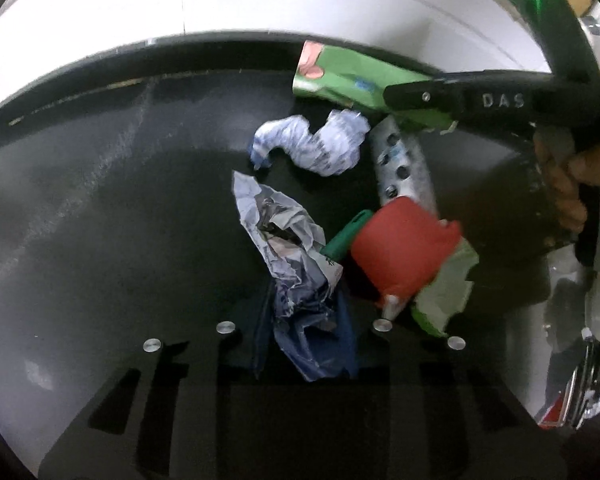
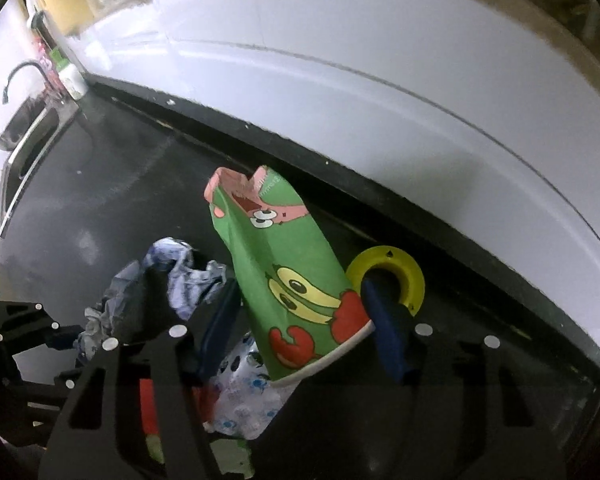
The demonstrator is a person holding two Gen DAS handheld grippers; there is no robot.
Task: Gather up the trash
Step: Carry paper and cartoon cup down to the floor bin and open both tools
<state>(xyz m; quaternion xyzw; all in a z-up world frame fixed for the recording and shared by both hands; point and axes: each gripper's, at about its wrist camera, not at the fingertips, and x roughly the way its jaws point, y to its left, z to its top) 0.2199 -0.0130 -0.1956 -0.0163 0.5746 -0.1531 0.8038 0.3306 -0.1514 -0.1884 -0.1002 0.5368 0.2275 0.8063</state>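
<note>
My left gripper (image 1: 306,332) is shut on a crumpled wad of grey-blue paper (image 1: 296,264) over the black countertop (image 1: 120,208). My right gripper (image 2: 300,332) is shut on a flattened green cartoon paper cup (image 2: 292,280); its tip shows in the left wrist view (image 1: 340,76) too. Loose trash lies between them: a crumpled blue-white paper (image 1: 320,144), a silver dotted wrapper (image 1: 404,164), a red cup (image 1: 400,252), a green piece (image 1: 346,236) and a pale green scrap (image 1: 444,292). The right gripper's body (image 1: 500,100) reaches in from the right.
A white wall (image 2: 380,80) runs behind the counter. A steel sink (image 2: 28,132) with a black tap (image 2: 20,72) and bottles sits at far left. A yellow ring (image 2: 388,276) lies on the counter by the right finger.
</note>
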